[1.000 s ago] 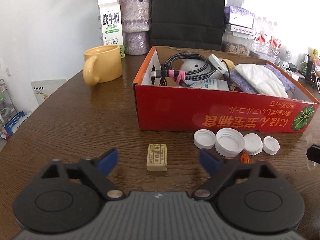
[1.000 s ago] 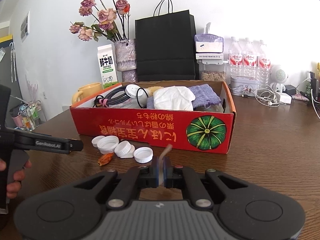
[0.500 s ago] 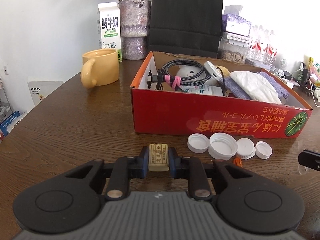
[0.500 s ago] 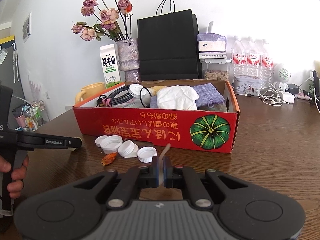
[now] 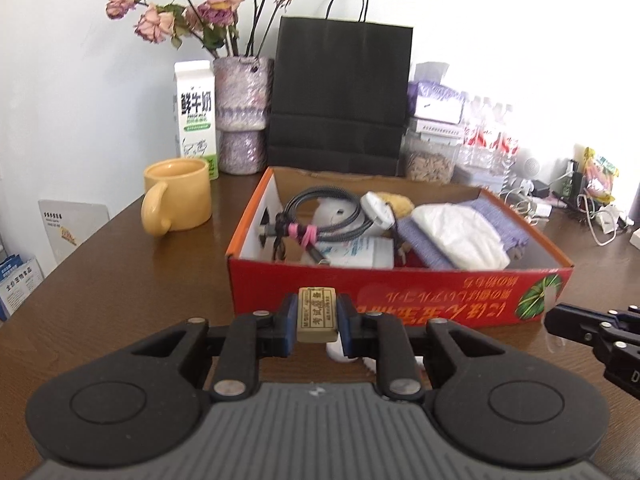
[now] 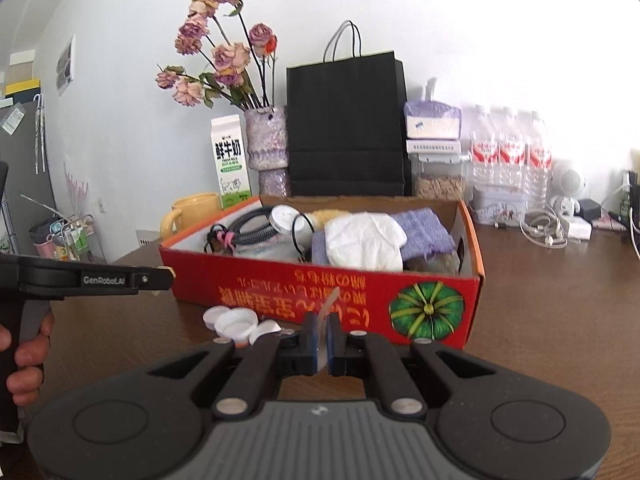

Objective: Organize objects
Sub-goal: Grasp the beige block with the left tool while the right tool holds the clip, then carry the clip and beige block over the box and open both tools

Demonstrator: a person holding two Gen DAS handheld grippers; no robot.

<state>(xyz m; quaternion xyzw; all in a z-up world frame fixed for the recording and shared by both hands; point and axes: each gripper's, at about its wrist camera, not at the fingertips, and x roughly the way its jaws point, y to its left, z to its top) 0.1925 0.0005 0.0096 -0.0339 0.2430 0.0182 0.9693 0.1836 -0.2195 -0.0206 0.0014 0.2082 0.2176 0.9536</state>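
Note:
A small beige block (image 5: 317, 312) with printed characters is clamped between the blue pads of my left gripper (image 5: 317, 318), lifted off the table in front of the red cardboard box (image 5: 420, 300). In the right wrist view the left gripper (image 6: 162, 278) hovers left of the box (image 6: 280, 280). My right gripper (image 6: 320, 346) is shut on a thin clear plastic strip (image 6: 331, 300) that sticks up from its pads, near the box's front wall. White bottle caps (image 6: 236, 322) lie on the table by that wall. The box holds a coiled cable (image 5: 320, 216), white cloth (image 5: 456, 236) and purple cloth.
A yellow mug (image 5: 180, 200), milk carton (image 5: 196, 116), flower vase (image 5: 242, 116) and black paper bag (image 5: 340, 92) stand behind the box. Water bottles (image 6: 508, 160) and tangled cables (image 6: 544, 228) sit at the back right. A hand (image 6: 24, 360) grips the left tool's handle.
My left gripper closed on the beige block and lifted it off the table toward the box. The right gripper stayed shut on the plastic strip and hardly moved.

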